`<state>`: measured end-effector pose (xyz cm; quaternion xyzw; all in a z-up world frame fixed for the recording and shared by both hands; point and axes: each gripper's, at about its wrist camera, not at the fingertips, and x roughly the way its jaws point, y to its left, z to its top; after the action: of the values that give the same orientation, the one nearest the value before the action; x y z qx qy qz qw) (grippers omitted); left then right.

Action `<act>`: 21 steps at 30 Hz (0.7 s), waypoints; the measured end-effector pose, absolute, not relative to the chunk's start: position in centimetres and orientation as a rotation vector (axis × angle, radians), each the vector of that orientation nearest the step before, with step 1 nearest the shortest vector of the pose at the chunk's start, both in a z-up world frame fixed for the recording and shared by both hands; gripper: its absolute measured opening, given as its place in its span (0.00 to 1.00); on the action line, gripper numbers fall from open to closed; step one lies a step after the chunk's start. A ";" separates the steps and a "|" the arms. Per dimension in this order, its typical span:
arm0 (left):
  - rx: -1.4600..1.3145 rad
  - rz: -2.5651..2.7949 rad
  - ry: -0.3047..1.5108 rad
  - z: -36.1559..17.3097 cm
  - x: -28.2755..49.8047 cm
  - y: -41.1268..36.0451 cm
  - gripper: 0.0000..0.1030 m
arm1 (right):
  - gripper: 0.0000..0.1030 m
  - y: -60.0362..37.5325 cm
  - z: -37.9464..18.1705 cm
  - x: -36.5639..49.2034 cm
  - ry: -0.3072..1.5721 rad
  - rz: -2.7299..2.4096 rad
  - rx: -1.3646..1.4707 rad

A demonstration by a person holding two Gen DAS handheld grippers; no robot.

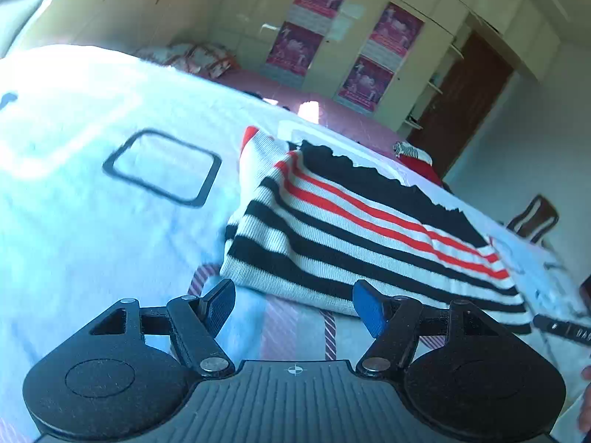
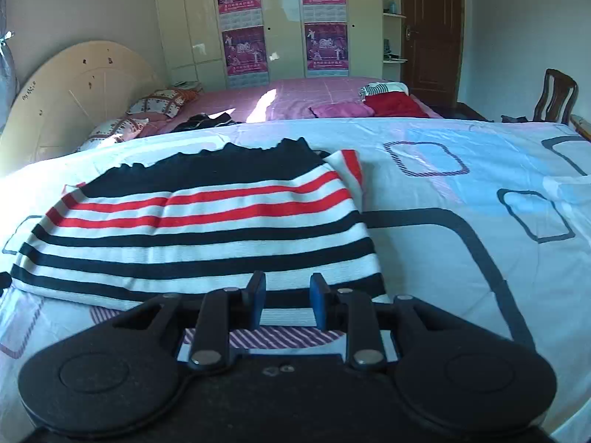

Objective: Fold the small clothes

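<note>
A folded knit garment [image 1: 351, 229] with black, white and red stripes lies flat on a white bed sheet [image 1: 92, 240] printed with dark rounded squares. In the left wrist view my left gripper [image 1: 295, 306] stands wide open at the garment's near left corner, with only sheet and the garment's edge showing between its blue pads [image 1: 369, 312]. In the right wrist view the same garment [image 2: 203, 229] lies ahead and to the left. My right gripper [image 2: 288, 297] hovers over its near right edge, jaws a narrow gap apart, and the pads [image 2: 317, 301] press on nothing.
Beyond the sheet [image 2: 461, 258] is a pink bed [image 2: 295, 98] with pillows, a dark cloth and a red garment [image 2: 391, 105]. A wardrobe with posters [image 2: 284, 18], a brown door [image 2: 432, 29] and a wooden chair [image 2: 556, 96] stand behind. A hand [image 1: 585, 406] shows at the right edge.
</note>
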<state>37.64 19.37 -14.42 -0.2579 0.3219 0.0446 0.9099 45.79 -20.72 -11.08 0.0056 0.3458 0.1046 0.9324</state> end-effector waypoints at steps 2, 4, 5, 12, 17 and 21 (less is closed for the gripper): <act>-0.655 0.096 0.655 -15.9 37.6 20.2 0.67 | 0.26 -19.7 -11.0 46.2 0.713 0.251 0.036; -0.813 0.100 0.634 -17.7 38.1 21.1 0.67 | 0.26 -18.3 -11.2 46.6 0.723 0.276 0.035; -0.869 0.105 0.609 -18.6 38.3 21.4 0.67 | 0.26 -17.7 -11.3 46.8 0.726 0.287 0.035; -0.967 0.121 0.458 -20.8 41.8 20.9 0.61 | 0.19 -13.8 -12.1 49.1 0.745 0.357 0.030; -1.007 0.096 0.450 -22.0 43.0 21.0 0.11 | 0.15 -10.6 -12.5 50.7 0.745 0.411 0.011; -0.954 0.075 0.461 -22.1 43.4 21.0 0.11 | 0.10 -9.4 -13.0 51.7 0.724 0.423 -0.002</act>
<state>43.37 20.96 -22.10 -0.4550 0.2198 0.0356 0.8622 51.72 -9.41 -12.98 -0.0010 0.3514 0.2055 0.9134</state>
